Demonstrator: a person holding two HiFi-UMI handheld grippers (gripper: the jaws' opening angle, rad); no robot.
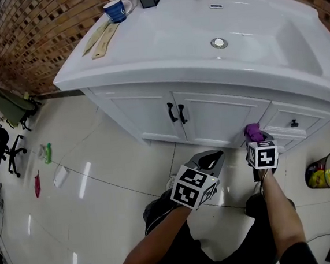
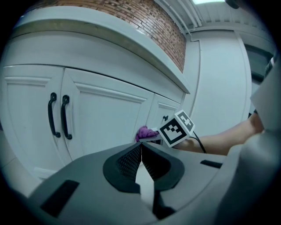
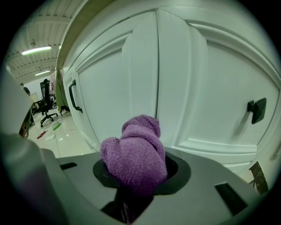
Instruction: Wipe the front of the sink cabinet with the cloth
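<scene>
Only the right gripper view is showing the right gripper (image 1: 254, 143) clamping the bunched cloth (image 3: 137, 160) at the cabinet (image 3: 197, 88) front, contact unclear, while the left gripper (image 2: 141, 151) is hanging pinched together, empty.

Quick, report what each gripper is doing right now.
Left gripper: closed, jaws together, nothing between them.
Right gripper: closed on the bunched purple cloth, by the sink cabinet front.
</scene>
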